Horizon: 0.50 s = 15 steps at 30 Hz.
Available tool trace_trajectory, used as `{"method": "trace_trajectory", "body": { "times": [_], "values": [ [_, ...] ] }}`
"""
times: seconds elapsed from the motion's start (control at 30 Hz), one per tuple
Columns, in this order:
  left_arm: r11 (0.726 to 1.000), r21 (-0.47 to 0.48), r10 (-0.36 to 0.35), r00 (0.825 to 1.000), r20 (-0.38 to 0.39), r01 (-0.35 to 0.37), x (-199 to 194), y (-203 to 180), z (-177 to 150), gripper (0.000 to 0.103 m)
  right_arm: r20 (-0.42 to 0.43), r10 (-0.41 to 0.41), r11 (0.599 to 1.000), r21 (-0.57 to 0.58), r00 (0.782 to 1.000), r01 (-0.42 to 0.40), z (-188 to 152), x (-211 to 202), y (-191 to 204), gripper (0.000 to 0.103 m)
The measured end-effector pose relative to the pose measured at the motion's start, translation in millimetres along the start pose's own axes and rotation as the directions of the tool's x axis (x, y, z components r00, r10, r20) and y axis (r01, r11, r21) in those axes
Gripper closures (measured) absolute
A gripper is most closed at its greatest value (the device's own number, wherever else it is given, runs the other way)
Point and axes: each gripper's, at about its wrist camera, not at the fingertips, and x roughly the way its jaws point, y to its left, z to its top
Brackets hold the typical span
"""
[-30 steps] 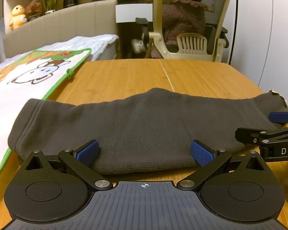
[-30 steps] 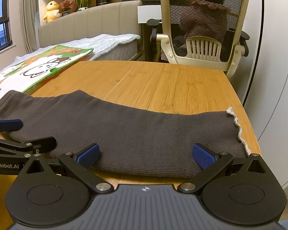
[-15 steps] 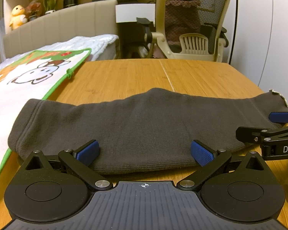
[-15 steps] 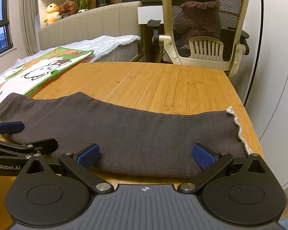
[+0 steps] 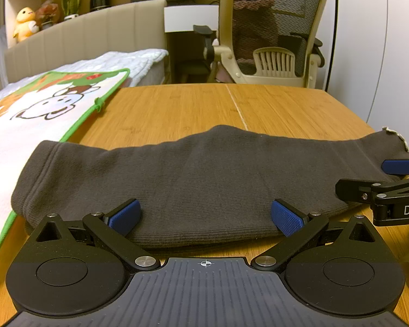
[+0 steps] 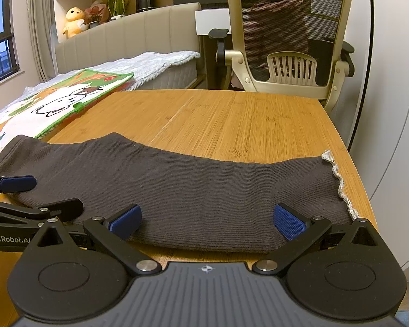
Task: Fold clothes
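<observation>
A dark grey ribbed garment point(image 5: 204, 174) point(image 6: 177, 188) lies folded into a long band across the wooden table point(image 5: 193, 109) point(image 6: 231, 120); its right end has a pale lace trim point(image 6: 338, 177). My left gripper point(image 5: 205, 216) is open at the near edge of the garment's left half, blue pads spread wide with the folded edge between them. My right gripper point(image 6: 207, 219) is open at the near edge of the right half. Each gripper shows at the side of the other's view.
A cartoon-print mat with green trim point(image 5: 41, 114) point(image 6: 62, 103) covers the table's left side. Beyond the far edge stand a beige mesh office chair point(image 5: 272, 35) point(image 6: 289, 41) and a bed point(image 6: 155, 65). The table's right edge point(image 6: 357, 169) runs close to a white wall.
Both grippers stay open and almost still. The right wrist view has shifted slightly, and the figure seen through the chair mesh has moved.
</observation>
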Motion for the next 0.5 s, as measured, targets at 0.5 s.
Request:
{"method": "trace_trajectory", "body": {
  "times": [0.5],
  "values": [
    [1.000, 0.000, 0.000, 1.000, 0.000, 0.000, -0.8, -1.2, -0.3, 0.000, 0.002, 0.002, 1.000, 0.006, 1.000, -0.002, -1.9, -5.2, -2.7, 0.000]
  ]
}}
